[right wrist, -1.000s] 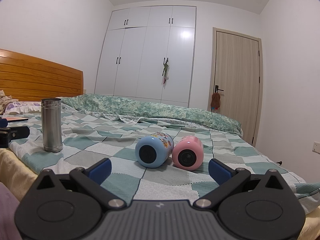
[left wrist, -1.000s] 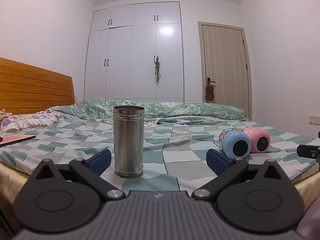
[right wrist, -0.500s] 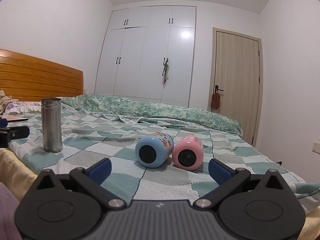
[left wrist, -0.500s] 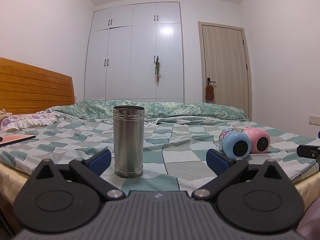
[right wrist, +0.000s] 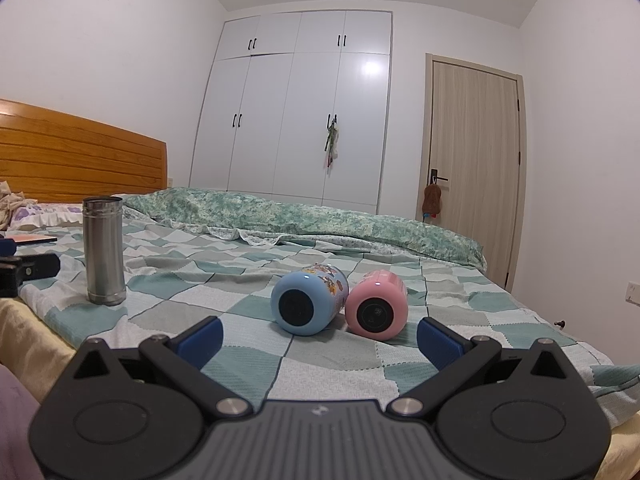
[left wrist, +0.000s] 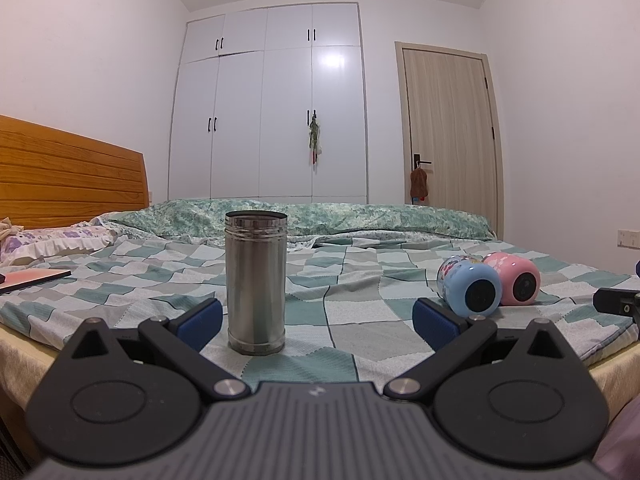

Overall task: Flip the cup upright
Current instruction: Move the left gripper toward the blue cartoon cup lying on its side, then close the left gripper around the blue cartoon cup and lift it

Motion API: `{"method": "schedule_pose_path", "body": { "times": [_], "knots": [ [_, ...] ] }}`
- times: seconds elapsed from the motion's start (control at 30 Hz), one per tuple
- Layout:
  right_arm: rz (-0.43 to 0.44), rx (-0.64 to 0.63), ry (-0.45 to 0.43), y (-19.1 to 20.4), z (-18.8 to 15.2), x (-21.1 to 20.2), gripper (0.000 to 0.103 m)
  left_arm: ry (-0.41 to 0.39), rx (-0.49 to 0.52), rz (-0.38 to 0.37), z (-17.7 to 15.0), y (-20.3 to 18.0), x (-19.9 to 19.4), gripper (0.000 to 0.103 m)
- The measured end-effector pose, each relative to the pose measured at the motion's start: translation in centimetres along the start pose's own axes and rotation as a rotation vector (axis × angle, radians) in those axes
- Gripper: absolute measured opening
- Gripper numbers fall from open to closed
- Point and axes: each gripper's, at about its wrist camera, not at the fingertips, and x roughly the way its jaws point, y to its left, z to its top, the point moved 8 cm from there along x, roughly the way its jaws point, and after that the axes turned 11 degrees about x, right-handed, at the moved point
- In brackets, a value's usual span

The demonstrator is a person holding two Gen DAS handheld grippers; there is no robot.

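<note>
A steel cup (left wrist: pixel 256 282) stands upright on the checked bedspread, just beyond my open left gripper (left wrist: pixel 316 320), nearer its left finger. It also shows in the right wrist view (right wrist: pixel 103 250) at the left. A blue cup (right wrist: pixel 308 298) and a pink cup (right wrist: pixel 377 304) lie on their sides, side by side, bases toward me, just beyond my open right gripper (right wrist: pixel 320 336). Both also show in the left wrist view, blue (left wrist: pixel 469 290) and pink (left wrist: pixel 516 278), at the right. Both grippers are empty.
The bed (right wrist: pixel 224 332) has a wooden headboard (left wrist: pixel 68 176) at the left and a rolled green quilt (right wrist: pixel 320 220) along the far side. A pink flat thing (left wrist: pixel 34 278) lies near the pillow. White wardrobe and door stand behind.
</note>
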Motion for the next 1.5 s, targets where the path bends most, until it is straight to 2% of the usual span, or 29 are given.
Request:
{"method": "schedule_pose_path", "body": {
  "times": [0.27, 0.47, 0.63, 0.8, 1.03, 1.5],
  "knots": [
    [0.009, 0.02, 0.02, -0.3, 0.6, -0.1, 0.103, 0.024, 0.028, -0.025, 0.1, -0.6, 0.6, 0.103],
    [0.021, 0.074, 0.048, -2.3, 1.8, 0.9, 0.103, 0.093, 0.035, -0.105, 1.3, -2.9, 2.9, 0.103],
    [-0.001, 0.059, 0.048, -4.8, 3.3, 3.1, 0.103, 0.084, 0.058, -0.193, 4.1, -6.2, 5.4, 0.103],
    [-0.004, 0.067, 0.066, -7.3, 4.4, 5.9, 0.103, 0.115, 0.09, -0.249, 6.6, -9.8, 9.5, 0.103],
    [-0.01, 0.06, 0.086, -10.2, 6.0, 10.0, 0.103, 0.148, 0.147, -0.26, 9.0, -13.9, 15.3, 0.103],
    [-0.047, 0.042, 0.174, -16.3, 7.3, 18.4, 0.103, 0.367, 0.21, -0.269, 9.2, -19.5, 26.4, 0.103]
  ]
}}
